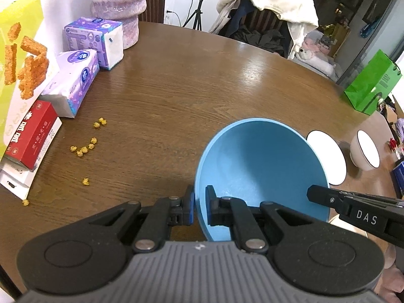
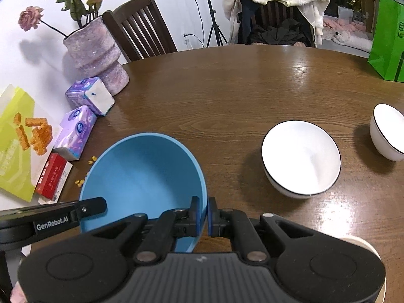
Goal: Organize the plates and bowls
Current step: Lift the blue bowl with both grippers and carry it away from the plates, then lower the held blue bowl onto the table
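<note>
A blue bowl (image 1: 260,174) is held between both grippers above the brown table. My left gripper (image 1: 200,208) is shut on its left rim, one finger inside and one outside. My right gripper (image 2: 204,214) is shut on its right rim (image 2: 141,176) the same way. The right gripper also shows in the left wrist view (image 1: 318,194), the left gripper in the right wrist view (image 2: 98,205). A large white bowl with a dark rim (image 2: 300,157) sits to the right, also in the left wrist view (image 1: 328,156). A smaller white bowl (image 2: 387,131) sits further right, seen again in the left wrist view (image 1: 366,151).
On the table's left stand a pink vase (image 2: 94,55), two purple tissue packs (image 2: 75,131), a red box (image 2: 51,179) and a yellow snack bag (image 2: 15,139). Yellow crumbs (image 1: 83,149) lie near them. A green bag (image 2: 386,40) stands at the far right. Chairs stand behind the table.
</note>
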